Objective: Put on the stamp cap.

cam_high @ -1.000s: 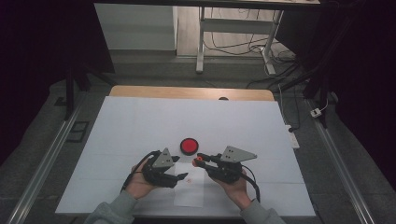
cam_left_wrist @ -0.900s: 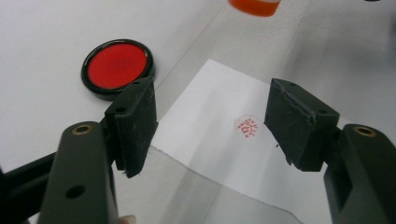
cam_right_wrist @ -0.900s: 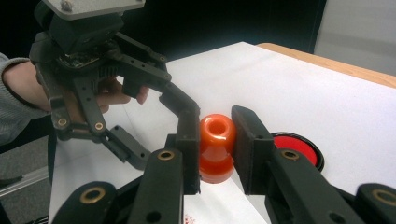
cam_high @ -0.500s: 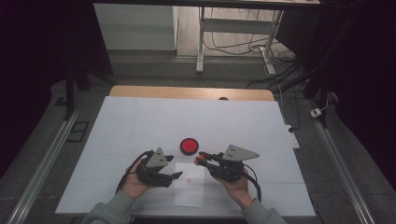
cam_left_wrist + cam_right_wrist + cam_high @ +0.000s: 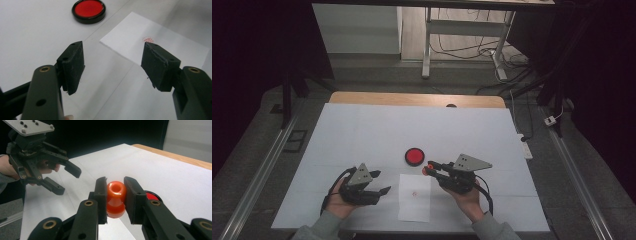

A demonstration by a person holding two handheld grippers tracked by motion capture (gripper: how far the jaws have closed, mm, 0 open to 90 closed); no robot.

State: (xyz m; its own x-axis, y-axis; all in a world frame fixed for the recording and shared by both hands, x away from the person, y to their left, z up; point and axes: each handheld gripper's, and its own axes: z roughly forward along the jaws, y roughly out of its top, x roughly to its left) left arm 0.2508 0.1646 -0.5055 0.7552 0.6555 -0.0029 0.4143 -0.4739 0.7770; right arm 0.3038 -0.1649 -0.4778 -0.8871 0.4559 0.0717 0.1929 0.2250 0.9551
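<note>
The left tongs (image 5: pixel 379 191) sit at the near left of the white surface (image 5: pixel 362 130), gripped in the person's left hand (image 5: pixel 341 202); their jaws stand wide apart with nothing between them, as the left gripper view confirms. Just to their right a white sheet of paper (image 5: pixel 414 197) lies flat on the surface, bearing a small red stamped mark (image 5: pixel 414 192) near its middle. Beyond the sheet's far edge, close by but apart from it, sits a round red ink pad in a black rim (image 5: pixel 414 156). To the right, the right tongs (image 5: pixel 427 170) are held in the person's right hand (image 5: pixel 468 200), jaws pointing left toward the pad. They are closed on a glossy orange-red stamp (image 5: pixel 115 198), pinched at its narrow waist with its hollow end facing the camera. The stamp is raised off the surface, near the pad's right side.
</note>
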